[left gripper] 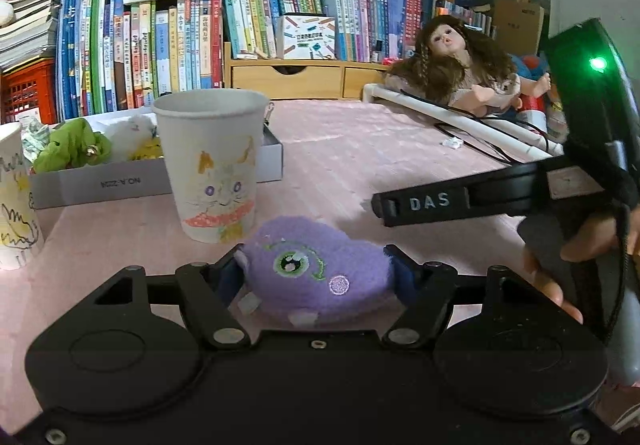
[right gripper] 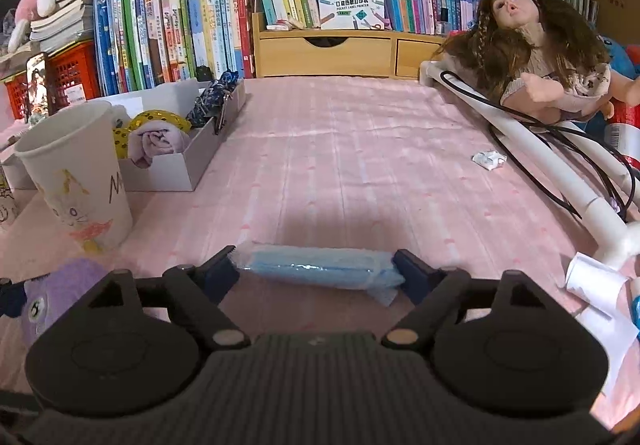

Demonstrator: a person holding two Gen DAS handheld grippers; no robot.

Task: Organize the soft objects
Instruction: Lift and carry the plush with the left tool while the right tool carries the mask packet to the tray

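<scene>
A purple plush toy [left gripper: 316, 269] with a green eye lies on the pink cloth between the fingers of my left gripper [left gripper: 316, 265], whose jaws stand wide and touch its sides. It also shows in the right wrist view [right gripper: 52, 297]. A blue wrapped soft pack [right gripper: 324, 269] lies between the fingers of my right gripper [right gripper: 316, 269], whose jaws stand wide with the tips at the pack's ends. A grey box [left gripper: 120, 181] at the left holds soft items: a green one [left gripper: 72, 145] and a white one [left gripper: 128, 133]. The box also shows in the right wrist view [right gripper: 176, 169].
A drawn-on paper cup [left gripper: 212, 165] stands just beyond the plush toy; a second cup [left gripper: 12, 205] is at the far left. A doll [right gripper: 532, 45] lies on white pipes [right gripper: 520, 133] with black cables at the right. Books and wooden drawers [right gripper: 324, 53] line the back.
</scene>
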